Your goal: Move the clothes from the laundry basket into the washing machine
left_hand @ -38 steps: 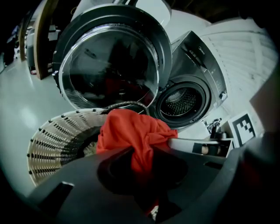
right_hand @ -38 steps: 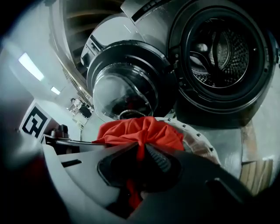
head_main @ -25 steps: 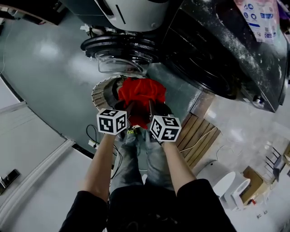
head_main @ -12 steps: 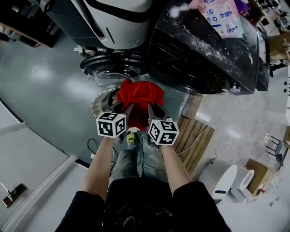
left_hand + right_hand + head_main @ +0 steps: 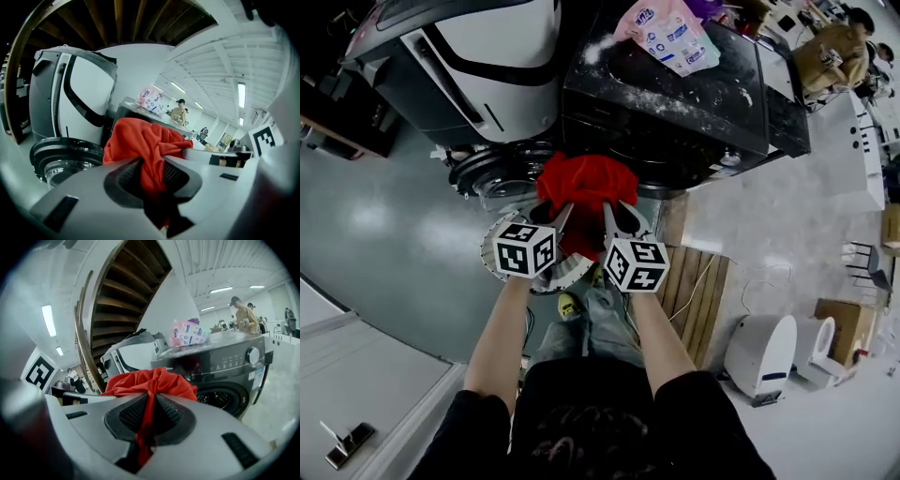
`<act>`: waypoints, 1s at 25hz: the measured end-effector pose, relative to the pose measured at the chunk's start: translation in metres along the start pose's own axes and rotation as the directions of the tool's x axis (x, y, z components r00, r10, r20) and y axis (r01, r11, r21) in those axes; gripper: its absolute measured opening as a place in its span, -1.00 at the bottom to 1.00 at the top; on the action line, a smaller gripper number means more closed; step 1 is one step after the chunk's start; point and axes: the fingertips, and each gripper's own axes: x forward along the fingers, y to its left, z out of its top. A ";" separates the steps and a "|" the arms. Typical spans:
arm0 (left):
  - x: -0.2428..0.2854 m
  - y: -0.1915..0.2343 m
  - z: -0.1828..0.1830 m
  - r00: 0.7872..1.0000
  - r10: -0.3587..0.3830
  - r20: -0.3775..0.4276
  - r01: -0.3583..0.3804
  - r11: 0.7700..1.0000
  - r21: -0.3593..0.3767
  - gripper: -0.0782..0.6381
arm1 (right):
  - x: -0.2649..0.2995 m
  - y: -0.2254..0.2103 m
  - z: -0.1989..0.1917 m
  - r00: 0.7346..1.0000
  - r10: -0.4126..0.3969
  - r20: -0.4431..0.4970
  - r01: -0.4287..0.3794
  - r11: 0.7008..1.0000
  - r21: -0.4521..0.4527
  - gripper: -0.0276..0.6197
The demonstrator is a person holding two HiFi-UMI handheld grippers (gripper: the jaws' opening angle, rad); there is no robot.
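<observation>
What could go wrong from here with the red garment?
1. The left gripper and right gripper each pinch only a thin fold of the red garment; it may slip out.
2. Loose cloth bulges ahead of the jaws and could snag on the open washer door.

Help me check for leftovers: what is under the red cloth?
Only bits of the rim of the laundry basket show below the red cloth. Its inside is covered by the cloth, left gripper and right gripper.
</observation>
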 end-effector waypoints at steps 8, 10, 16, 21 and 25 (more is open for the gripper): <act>0.011 -0.079 0.054 0.996 -0.085 0.026 0.080 0.983 0.166 -0.49 | -0.057 -0.035 0.066 0.987 -0.093 0.129 0.095 0.995 -0.015 -0.77; 0.016 -0.100 0.062 0.995 -0.095 0.031 0.087 0.978 0.192 -0.49 | -0.071 -0.048 0.079 0.981 -0.120 0.152 0.124 0.992 -0.021 -0.77; 0.040 -0.160 0.077 0.992 -0.116 0.039 0.103 0.964 0.245 -0.49 | -0.108 -0.093 0.107 0.968 -0.151 0.198 0.158 0.987 -0.020 -0.77; 0.061 -0.206 0.083 0.992 -0.114 0.047 0.096 0.957 0.275 -0.49 | -0.132 -0.134 0.125 0.966 -0.141 0.215 0.147 0.989 -0.016 -0.77; 0.071 -0.231 0.086 0.993 -0.093 0.067 0.070 0.957 0.280 -0.49 | -0.146 -0.154 0.138 0.966 -0.116 0.232 0.121 0.993 -0.011 -0.77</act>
